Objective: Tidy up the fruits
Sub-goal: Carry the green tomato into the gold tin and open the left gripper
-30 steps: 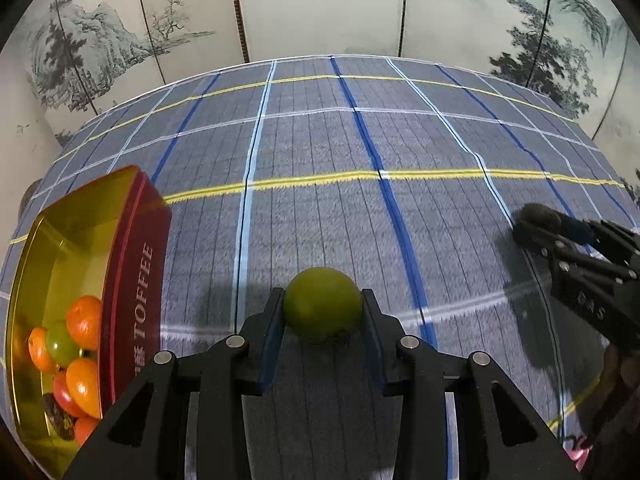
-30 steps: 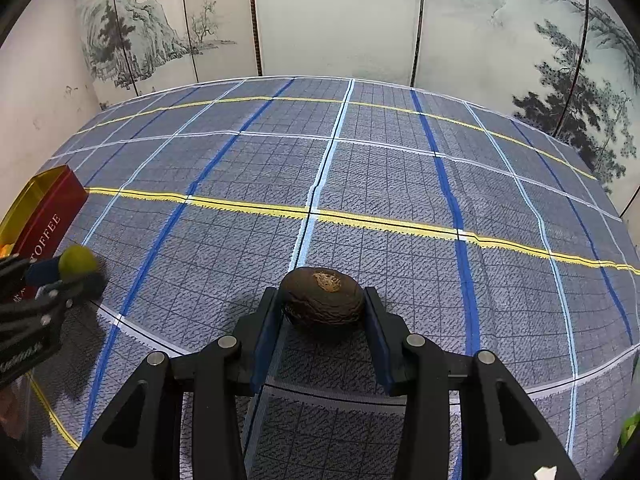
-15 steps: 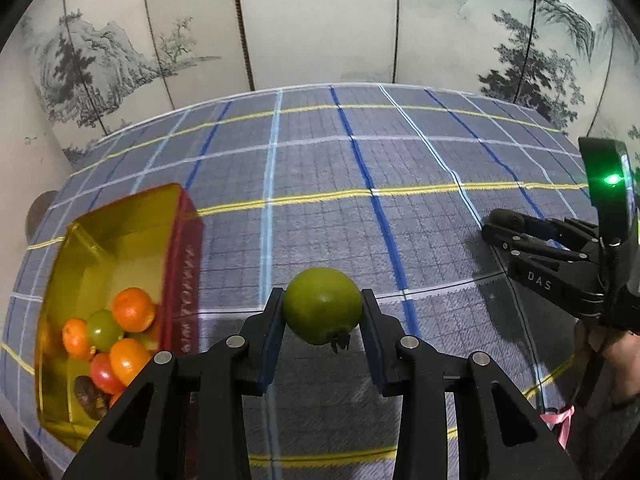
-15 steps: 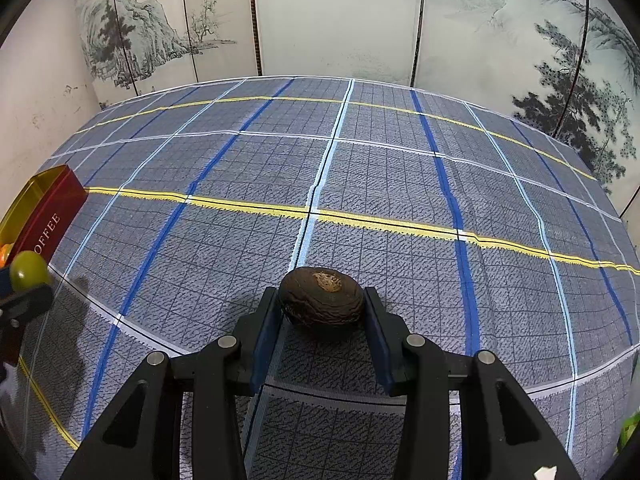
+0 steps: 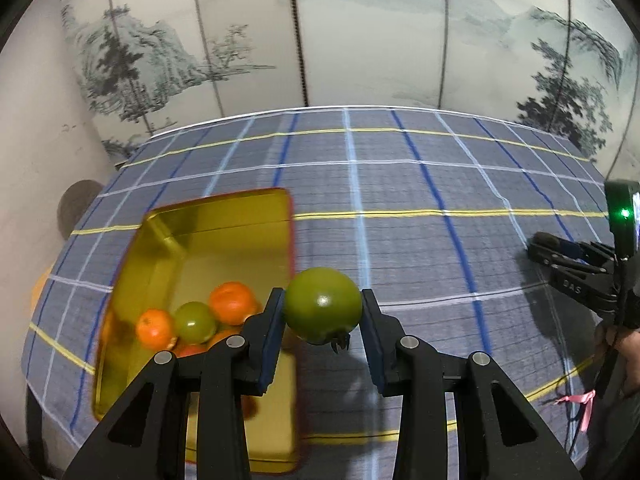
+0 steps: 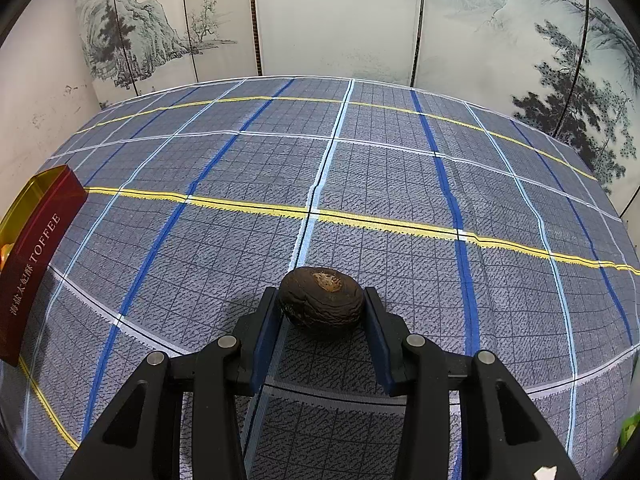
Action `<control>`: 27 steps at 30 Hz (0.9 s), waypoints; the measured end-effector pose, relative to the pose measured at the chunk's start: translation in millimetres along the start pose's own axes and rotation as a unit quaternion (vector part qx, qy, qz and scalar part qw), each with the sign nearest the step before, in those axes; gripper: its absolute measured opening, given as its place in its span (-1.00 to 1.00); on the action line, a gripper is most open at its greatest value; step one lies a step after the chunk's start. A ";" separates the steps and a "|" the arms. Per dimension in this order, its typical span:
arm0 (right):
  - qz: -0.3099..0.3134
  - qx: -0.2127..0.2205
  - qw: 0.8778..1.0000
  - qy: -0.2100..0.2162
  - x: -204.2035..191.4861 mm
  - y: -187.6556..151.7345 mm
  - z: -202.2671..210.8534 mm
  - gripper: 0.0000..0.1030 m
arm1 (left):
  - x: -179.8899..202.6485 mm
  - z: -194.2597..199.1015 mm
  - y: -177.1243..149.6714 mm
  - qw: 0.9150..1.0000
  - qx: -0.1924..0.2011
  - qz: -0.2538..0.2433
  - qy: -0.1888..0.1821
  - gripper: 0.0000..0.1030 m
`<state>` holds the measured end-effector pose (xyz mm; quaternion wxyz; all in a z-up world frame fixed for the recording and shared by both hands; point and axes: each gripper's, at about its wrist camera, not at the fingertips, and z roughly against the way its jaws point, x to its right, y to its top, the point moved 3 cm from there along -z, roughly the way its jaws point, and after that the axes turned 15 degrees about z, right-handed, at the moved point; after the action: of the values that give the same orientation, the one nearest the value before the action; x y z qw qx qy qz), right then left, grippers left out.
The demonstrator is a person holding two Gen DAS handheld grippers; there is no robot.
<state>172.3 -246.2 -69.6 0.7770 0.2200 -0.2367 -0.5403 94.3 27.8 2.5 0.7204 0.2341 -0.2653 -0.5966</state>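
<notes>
My left gripper (image 5: 322, 308) is shut on a round green fruit (image 5: 320, 304), held in the air just right of an open toffee tin (image 5: 224, 232). The tin is gold inside and red outside. It holds several fruits, among them orange ones (image 5: 232, 302) and a green one (image 5: 195, 320). My right gripper (image 6: 322, 304) is shut on a dark brown wrinkled fruit (image 6: 322, 300), low over the checked tablecloth (image 6: 400, 168). In the left wrist view the right gripper (image 5: 556, 250) shows at the far right. In the right wrist view the tin (image 6: 36, 248) stands at the left edge.
A folding screen (image 6: 336, 20) painted with ink landscapes stands behind the table. The table's left edge runs close behind the tin, with a round dark object (image 5: 78, 208) beyond it. A hand (image 5: 624, 344) and a pink ribbon (image 5: 576, 400) are at the right.
My left gripper has risen and moved left with the green fruit, to the tin's right edge, and has left the right wrist view. The right gripper and brown fruit have not moved.
</notes>
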 end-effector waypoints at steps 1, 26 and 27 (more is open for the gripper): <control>0.000 0.000 1.000 0.000 0.1 0.0 0.0 -0.23 | -4.4 1.3 0.5 1.000 0.002 0.001 0.003 -0.27; 0.000 0.000 1.000 0.000 -0.9 0.3 -0.1 -0.23 | -116.9 -6.7 -7.2 0.996 -0.048 0.067 0.027 -0.27; 0.000 0.000 1.000 0.000 -0.9 0.3 -0.1 -0.23 | -116.4 -7.7 -8.2 0.996 -0.049 0.065 0.025 -0.27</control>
<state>172.3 -245.2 -69.6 0.7770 0.2198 -0.2368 -0.5403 76.2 141.0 -20.6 0.7746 0.1958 -0.2321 -0.5548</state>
